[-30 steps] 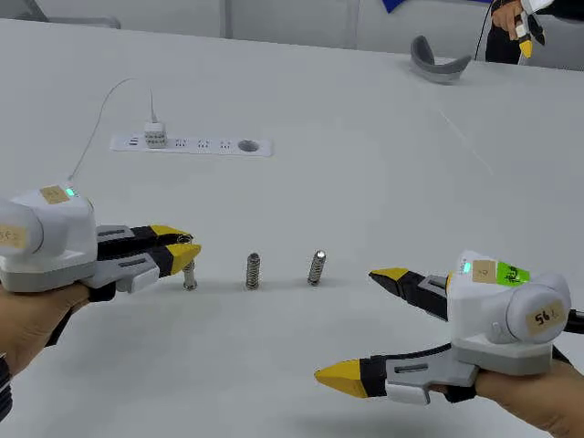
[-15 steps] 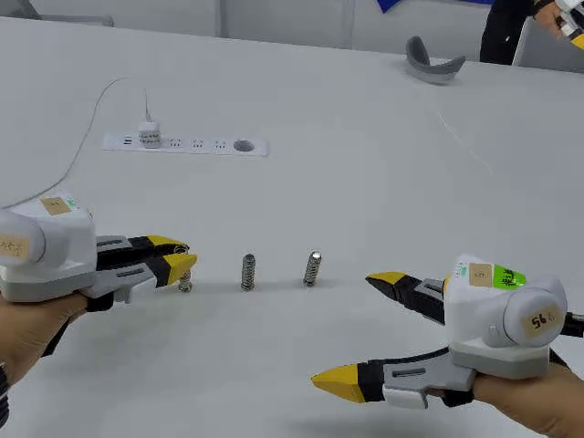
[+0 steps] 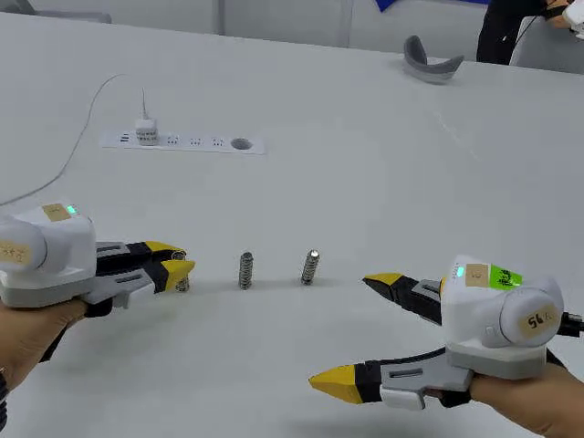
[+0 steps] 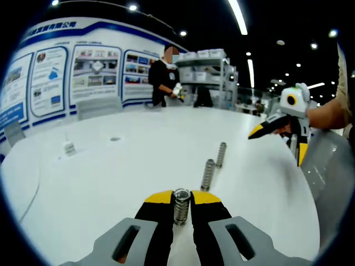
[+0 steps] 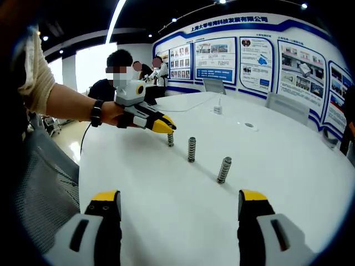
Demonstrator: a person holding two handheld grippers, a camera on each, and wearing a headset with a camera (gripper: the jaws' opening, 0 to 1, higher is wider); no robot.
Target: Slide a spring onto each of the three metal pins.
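Three small metal pins stand in a row on the white table point(image 3: 365, 164), each with a spring around it. My left gripper point(image 3: 187, 267) is shut on the left spring point(image 3: 182, 286), which sits between its yellow tips point(image 4: 181, 195). The middle spring point(image 3: 245, 271) and the right spring point(image 3: 310, 266) stand upright and free on their pins. My right gripper point(image 3: 351, 331) hovers wide open near the table's front edge, right of the row, with nothing between its jaws. From the right gripper point(image 5: 178, 197), the row runs from the left spring point(image 5: 170, 139) to the right spring point(image 5: 224, 169).
A white power strip point(image 3: 182, 142) with a plug point(image 3: 146, 130) and a cable lies behind the pins. A grey curved object point(image 3: 432, 57) rests at the far right of the table. A person point(image 3: 511, 27) stands beyond the far edge.
My left gripper has sunk lower over the left pin, carrying the spring down with it. The right gripper has stayed open and roughly in place. The head camera has tilted a little.
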